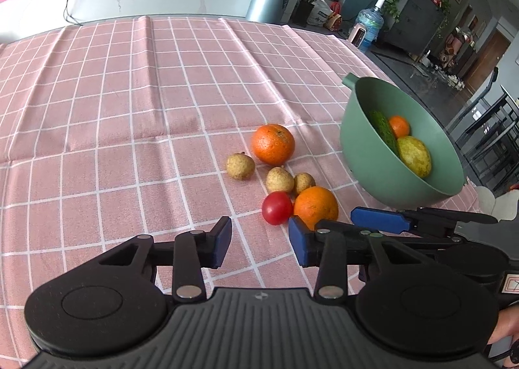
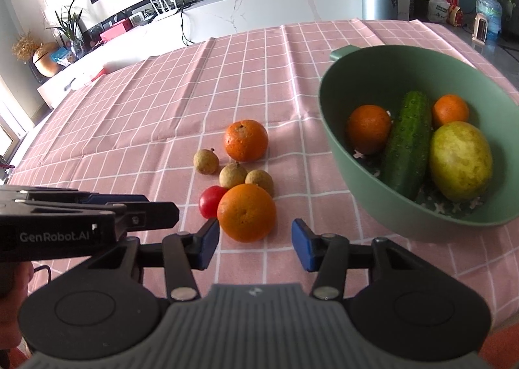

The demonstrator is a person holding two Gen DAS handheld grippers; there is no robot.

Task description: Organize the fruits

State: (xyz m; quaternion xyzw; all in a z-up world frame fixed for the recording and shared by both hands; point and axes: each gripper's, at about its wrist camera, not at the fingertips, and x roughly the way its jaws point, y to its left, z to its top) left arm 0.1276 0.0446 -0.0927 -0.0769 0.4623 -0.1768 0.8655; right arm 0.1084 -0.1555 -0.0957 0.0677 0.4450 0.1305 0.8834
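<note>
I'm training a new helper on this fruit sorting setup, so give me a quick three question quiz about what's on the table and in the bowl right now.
1. True or false: the cucumber lies inside the green bowl.
2. How many small brown fruits lie on the tablecloth?
3. The right gripper has open jaws. Nearest fruit ahead? A) near orange B) tomato C) far orange

Key: 1 true; 2 three; 3 A.
</note>
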